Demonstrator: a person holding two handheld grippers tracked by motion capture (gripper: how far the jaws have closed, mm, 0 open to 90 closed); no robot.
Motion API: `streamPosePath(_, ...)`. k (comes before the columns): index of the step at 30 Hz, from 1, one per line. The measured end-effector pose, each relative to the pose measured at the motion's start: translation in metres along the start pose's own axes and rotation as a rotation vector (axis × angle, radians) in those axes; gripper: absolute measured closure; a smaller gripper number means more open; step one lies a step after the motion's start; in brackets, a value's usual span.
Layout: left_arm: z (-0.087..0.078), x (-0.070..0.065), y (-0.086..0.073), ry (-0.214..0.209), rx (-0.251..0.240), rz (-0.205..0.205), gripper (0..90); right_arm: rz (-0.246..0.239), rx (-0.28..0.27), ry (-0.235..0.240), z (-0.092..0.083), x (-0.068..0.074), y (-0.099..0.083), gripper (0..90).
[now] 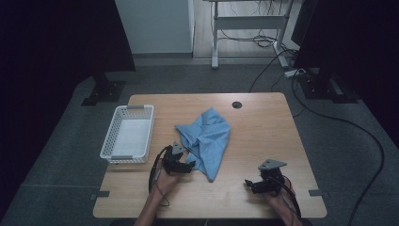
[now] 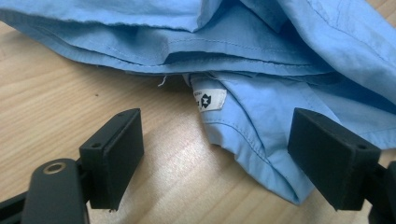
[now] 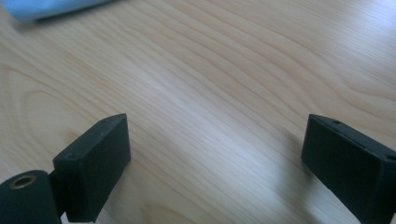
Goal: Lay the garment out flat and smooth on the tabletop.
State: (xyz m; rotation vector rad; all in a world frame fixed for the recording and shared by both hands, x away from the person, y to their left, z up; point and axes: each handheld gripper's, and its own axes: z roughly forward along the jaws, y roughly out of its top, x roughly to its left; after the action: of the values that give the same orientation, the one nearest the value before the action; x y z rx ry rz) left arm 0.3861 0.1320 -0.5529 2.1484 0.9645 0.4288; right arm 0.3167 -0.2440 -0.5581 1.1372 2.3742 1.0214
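**Both tongs wide at a blue shirt**

High view: the left gripper [image 1: 188,166] sits at the near-left edge of the shirt [image 1: 207,136], mid-table [image 1: 263,127]; the right gripper [image 1: 248,184] is well apart. A basket [image 1: 126,133] stands left.

Left gripper view: jaws wide, shirt hem and label [image 2: 208,99] between them, unpinched.

Right gripper view: jaws wide over bare wood.

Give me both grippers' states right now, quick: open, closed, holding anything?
Left gripper: jaws open, at the edge of the blue shirt, not gripping it.
Right gripper: jaws open over bare table, holding nothing.
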Motion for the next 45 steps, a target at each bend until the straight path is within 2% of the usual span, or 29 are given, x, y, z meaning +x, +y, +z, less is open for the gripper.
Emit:
streamPosePath(5, -0.004, -0.003, -0.004, -0.007, 0.002, -0.004, 19.1, -0.040, 0.003, 0.047, 0.011, 0.016, 0.017, 8.6)
streamPosePath(11, -0.005, -0.005, -0.005, -0.008, 0.003, -0.006, 19.0, -0.070, -0.037, 0.117, 0.024, 0.039, 0.046, 8.9)
streamPosePath(17, -0.005, -0.005, -0.005, 0.001, 0.006, -0.017, 17.1, -0.111, -0.059, 0.148, 0.045, 0.063, 0.073, 8.9)
streamPosePath(22, -0.005, -0.005, -0.005, 0.001, 0.006, -0.017, 17.0, -0.142, -0.073, 0.147, 0.060, 0.085, 0.093, 7.9)
streamPosePath(27, -0.005, -0.006, -0.005, 0.004, 0.006, -0.020, 17.0, -0.179, -0.063, 0.087, 0.078, 0.098, 0.108, 7.6)
streamPosePath(31, -0.006, -0.006, -0.005, 0.006, 0.007, -0.019, 17.1, -0.186, -0.047, 0.002, 0.087, 0.093, 0.111, 9.3)
streamPosePath(35, -0.006, -0.006, -0.006, 0.006, 0.006, -0.021, 17.3, -0.180, -0.037, -0.077, 0.087, 0.078, 0.107, 10.1)
streamPosePath(39, -0.006, -0.005, -0.006, 0.004, 0.005, -0.021, 17.3, -0.111, -0.049, -0.133, 0.078, 0.051, 0.097, 10.1)
streamPosePath(45, -0.007, -0.003, -0.006, 0.000, 0.003, -0.021, 17.5, -0.031, -0.033, -0.172, 0.065, 0.018, 0.081, 10.8)
